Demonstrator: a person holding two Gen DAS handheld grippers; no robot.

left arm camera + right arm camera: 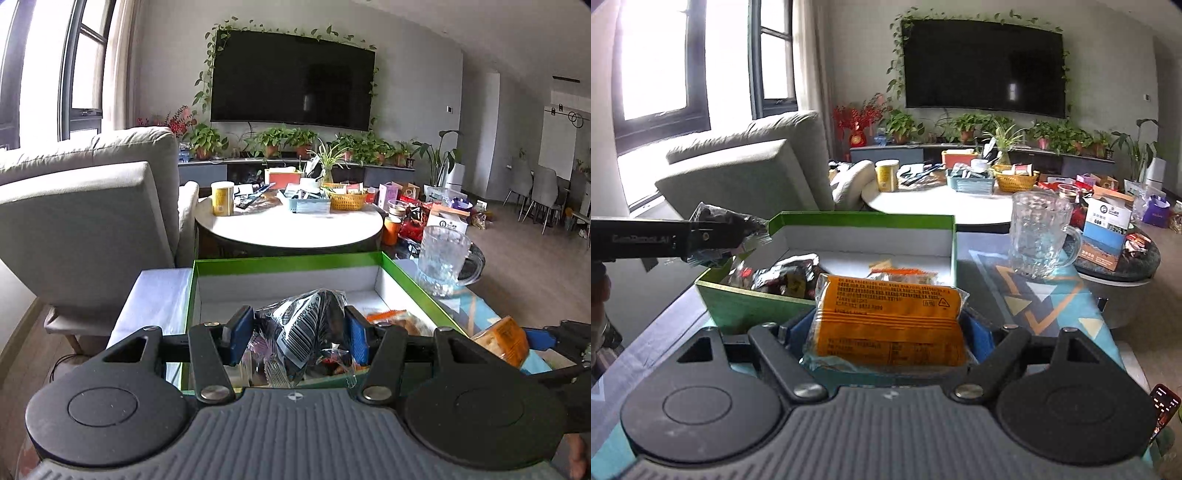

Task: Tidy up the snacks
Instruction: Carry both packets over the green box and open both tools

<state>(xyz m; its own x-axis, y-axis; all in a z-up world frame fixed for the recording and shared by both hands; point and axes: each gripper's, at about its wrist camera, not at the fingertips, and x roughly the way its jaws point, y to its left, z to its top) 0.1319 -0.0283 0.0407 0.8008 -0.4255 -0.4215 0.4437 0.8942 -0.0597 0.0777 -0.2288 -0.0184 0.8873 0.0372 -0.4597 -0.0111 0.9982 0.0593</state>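
Observation:
A green box (284,261) with a white inside stands open on the table, also in the right wrist view (753,308). My left gripper (299,334) is shut on a black snack packet with a barcode (304,325) above the box's near end; it also shows in the right wrist view (727,236). My right gripper (890,332) is shut on an orange snack packet (890,321) just in front of the box, also seen in the left wrist view (504,339). Dark packets (783,277) and orange packets (905,274) lie inside the box.
A glass mug (1039,236) stands right of the box on the patterned cloth (1049,295). A round white table (288,225) with baskets and a yellow can lies beyond. A grey sofa (85,206) is at left. A phone (1163,408) lies at lower right.

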